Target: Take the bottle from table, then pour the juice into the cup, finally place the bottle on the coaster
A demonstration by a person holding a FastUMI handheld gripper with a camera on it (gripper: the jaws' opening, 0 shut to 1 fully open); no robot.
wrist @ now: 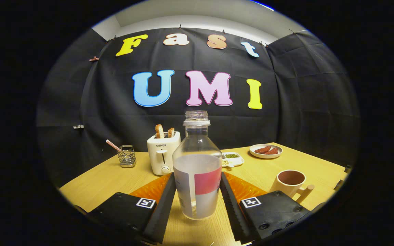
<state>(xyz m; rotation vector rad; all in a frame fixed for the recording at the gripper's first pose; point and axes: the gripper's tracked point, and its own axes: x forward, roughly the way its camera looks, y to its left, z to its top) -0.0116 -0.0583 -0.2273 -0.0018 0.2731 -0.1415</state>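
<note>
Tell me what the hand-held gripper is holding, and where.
The hand-held gripper grips the bottle at its labelled lower body, a finger pressed on each side.

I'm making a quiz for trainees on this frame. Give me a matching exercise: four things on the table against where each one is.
Things:
1. bottle
2. toaster
3. cup
4. plate

Places:
A. beyond the cup, at the far side of the table
B. between the claw fingers
C. just beyond the bottle, holding toast
D. beside the right finger

Pairs: 1-B, 2-C, 3-D, 4-A
</note>
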